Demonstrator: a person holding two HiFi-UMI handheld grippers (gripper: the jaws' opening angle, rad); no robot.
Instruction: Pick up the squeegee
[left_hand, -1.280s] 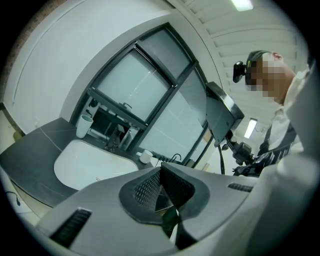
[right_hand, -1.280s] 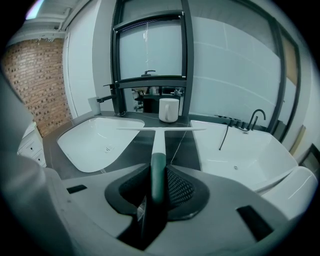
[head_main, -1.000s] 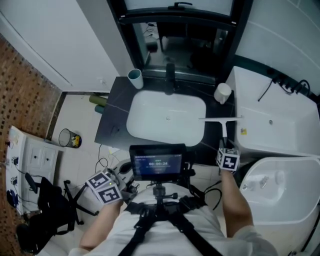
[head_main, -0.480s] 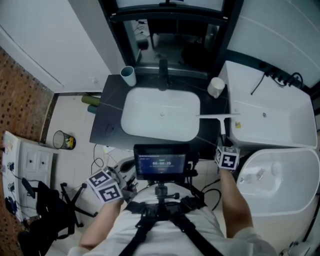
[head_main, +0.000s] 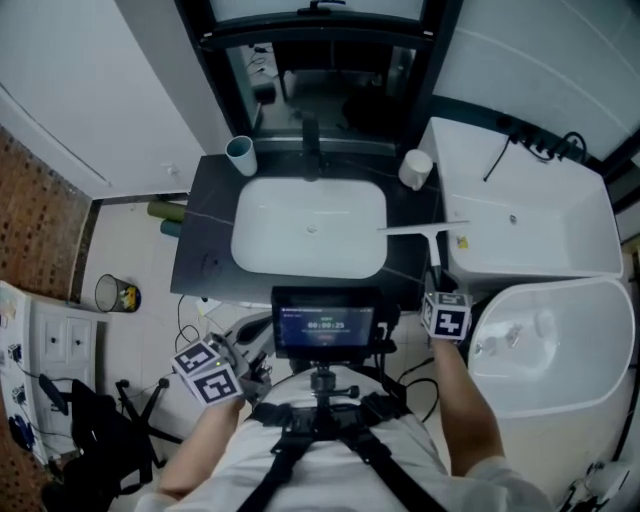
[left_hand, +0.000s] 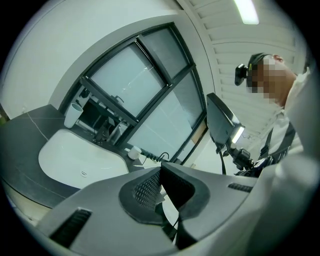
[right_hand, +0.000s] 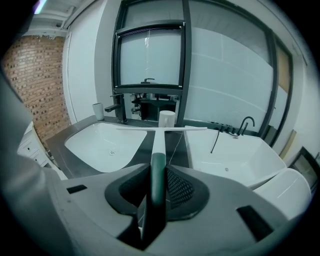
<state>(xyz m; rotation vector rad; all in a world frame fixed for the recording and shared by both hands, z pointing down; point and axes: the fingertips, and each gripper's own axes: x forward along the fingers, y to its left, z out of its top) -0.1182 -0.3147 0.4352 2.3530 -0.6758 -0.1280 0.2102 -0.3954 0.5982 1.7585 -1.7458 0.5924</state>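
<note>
The squeegee (head_main: 432, 243) has a white blade, a white stem and a dark green grip. My right gripper (head_main: 437, 287) is shut on that grip, and the blade hangs crosswise over the gap between sink and bathtub. In the right gripper view the green grip (right_hand: 158, 176) runs between the pads of the right gripper (right_hand: 158, 189), and the blade (right_hand: 161, 129) lies across ahead. My left gripper (head_main: 250, 368) stays low at the left by the person's waist. In its own view the left gripper (left_hand: 160, 191) is shut with nothing in it.
A white sink (head_main: 310, 228) sits in a dark counter (head_main: 205, 250) with a black faucet (head_main: 310, 135), a teal cup (head_main: 240, 155) and a white cup (head_main: 415, 168). A bathtub (head_main: 530, 215) and another white basin (head_main: 545, 350) stand at the right. A chest-mounted screen (head_main: 325, 322) is below the sink.
My right gripper has risen a little with the squeegee in it. The head view has shifted, so the room sits further left. The left gripper has stayed put.
</note>
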